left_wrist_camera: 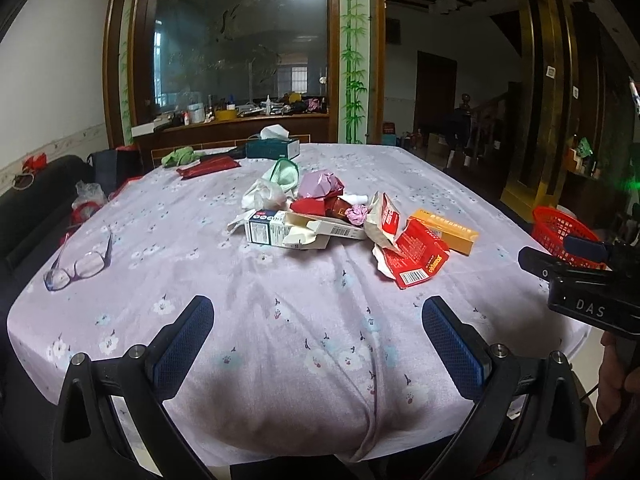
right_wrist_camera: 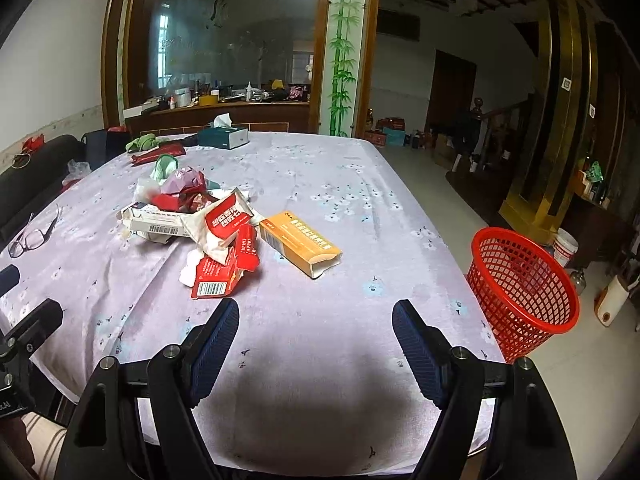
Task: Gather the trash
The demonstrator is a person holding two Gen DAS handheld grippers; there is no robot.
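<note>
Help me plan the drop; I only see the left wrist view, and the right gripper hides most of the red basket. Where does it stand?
Observer: The red basket stands upright on the floor, beside the right edge of the table.
Operator: Is the right gripper holding anything?
Observer: No, the right gripper is open, with nothing between its fingers.
Operator: Is the yellow box sealed?
Observer: No, the yellow box has its near end open.
</note>
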